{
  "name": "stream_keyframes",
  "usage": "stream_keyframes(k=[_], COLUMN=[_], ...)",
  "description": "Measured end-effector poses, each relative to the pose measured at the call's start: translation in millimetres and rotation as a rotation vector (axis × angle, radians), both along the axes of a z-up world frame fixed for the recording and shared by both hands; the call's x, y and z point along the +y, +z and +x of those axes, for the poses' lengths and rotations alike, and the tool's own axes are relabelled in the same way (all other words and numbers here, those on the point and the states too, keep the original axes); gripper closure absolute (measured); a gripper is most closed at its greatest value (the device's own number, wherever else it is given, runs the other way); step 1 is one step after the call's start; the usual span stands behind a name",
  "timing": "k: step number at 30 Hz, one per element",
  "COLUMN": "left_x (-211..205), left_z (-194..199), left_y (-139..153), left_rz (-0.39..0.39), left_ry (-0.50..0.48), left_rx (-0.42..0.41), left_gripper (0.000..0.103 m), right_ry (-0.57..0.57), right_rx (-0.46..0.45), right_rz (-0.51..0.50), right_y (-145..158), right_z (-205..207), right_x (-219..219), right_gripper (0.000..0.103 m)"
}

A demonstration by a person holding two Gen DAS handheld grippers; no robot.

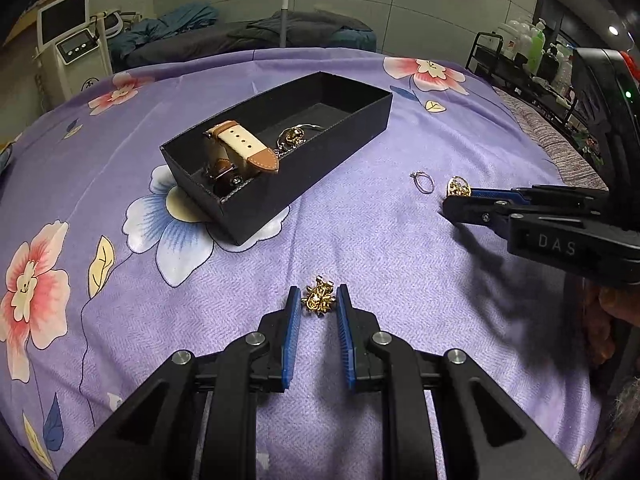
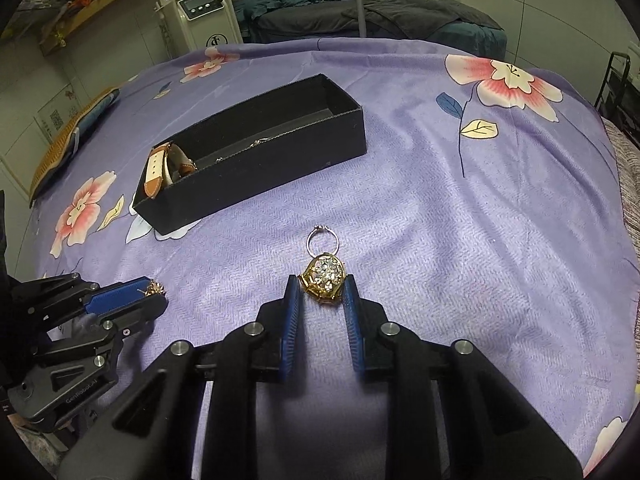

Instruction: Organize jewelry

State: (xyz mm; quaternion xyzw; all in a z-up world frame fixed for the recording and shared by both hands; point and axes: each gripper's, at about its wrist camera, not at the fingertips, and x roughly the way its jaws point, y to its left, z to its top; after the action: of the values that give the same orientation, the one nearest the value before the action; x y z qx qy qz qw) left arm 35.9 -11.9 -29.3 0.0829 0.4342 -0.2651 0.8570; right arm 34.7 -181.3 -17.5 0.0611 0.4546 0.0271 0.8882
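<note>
- The right gripper carried the raised letters "DAS" on its black body; any further letters were cut off.
- The left gripper carried lettering reading roughly "GenRobot.AI" on its grey housing, partly hard to make out.
- A white machine beyond the table bore a round logo that could not be read.
- Left gripper jaws stood slightly apart, flanking a gold brooch that lay on the purple floral cloth; contact with the pads could not be confirmed.
- Right gripper jaws stood apart on either side of a gold stone-set ring; whether they touched it could not be told.
- A thin silver ring lay just beyond the gold ring.
- The black box held a tan-and-cream watch and gold chain pieces, partly hidden by the box wall.
</note>
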Motion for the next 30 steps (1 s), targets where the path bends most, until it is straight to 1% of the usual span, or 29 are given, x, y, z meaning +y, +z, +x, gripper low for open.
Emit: stream_keyframes(k=[6, 9, 10, 13, 15, 17, 19, 20, 21, 24, 25, 28, 30], left_x=[-3, -5, -6, -7, -7, -7, -6, -6, -6, -6, -6, -7, -7], left_z=[-3, -6, -6, -9, -10, -10, -10, -11, -11, -11, -11, -11, -11], left_y=[5, 8, 9, 9, 9, 8, 6, 5, 4, 3, 3, 3, 3], left_rz=[0.005, 0.005, 0.004, 0.003, 0.004, 0.006, 0.006, 0.006, 0.007, 0.007, 0.006, 0.007, 0.005], left_ry=[-0.013, -0.023, -0.026, -0.029, -0.031, -0.031, -0.029, -0.027, -0.026, -0.026, -0.025, -0.026, -0.026], left_rx=[0.001, -0.006, -0.006, -0.006, -0.006, -0.005, 0.000, 0.002, 0.004, 0.004, 0.004, 0.002, 0.003], left_gripper=[0.085, 0.085, 0.085, 0.085, 0.085, 0.085, 0.085, 0.085, 0.085, 0.085, 0.085, 0.085, 0.085], right_ry=[0.025, 0.057, 0.067, 0.073, 0.078, 0.084, 0.103, 0.112, 0.113, 0.128, 0.133, 0.104, 0.108], right_rx=[0.011, 0.011, 0.011, 0.016, 0.017, -0.001, -0.043, -0.065, -0.077, -0.095, -0.090, -0.029, -0.022], right_rz=[0.018, 0.059, 0.063, 0.028, 0.054, 0.066, 0.115, 0.138, 0.144, 0.153, 0.147, 0.055, 0.055], right_y=[4, 7, 8, 7, 8, 10, 16, 19, 22, 24, 23, 13, 9], right_z=[-11, -14, -16, -18, -19, -22, -28, -31, -33, -39, -39, -37, -38], right_x=[1, 3, 5, 9, 10, 11, 11, 10, 10, 11, 12, 15, 15], right_gripper=[0.080, 0.080, 0.080, 0.080, 0.080, 0.080, 0.080, 0.076, 0.066, 0.065, 0.064, 0.064, 0.064])
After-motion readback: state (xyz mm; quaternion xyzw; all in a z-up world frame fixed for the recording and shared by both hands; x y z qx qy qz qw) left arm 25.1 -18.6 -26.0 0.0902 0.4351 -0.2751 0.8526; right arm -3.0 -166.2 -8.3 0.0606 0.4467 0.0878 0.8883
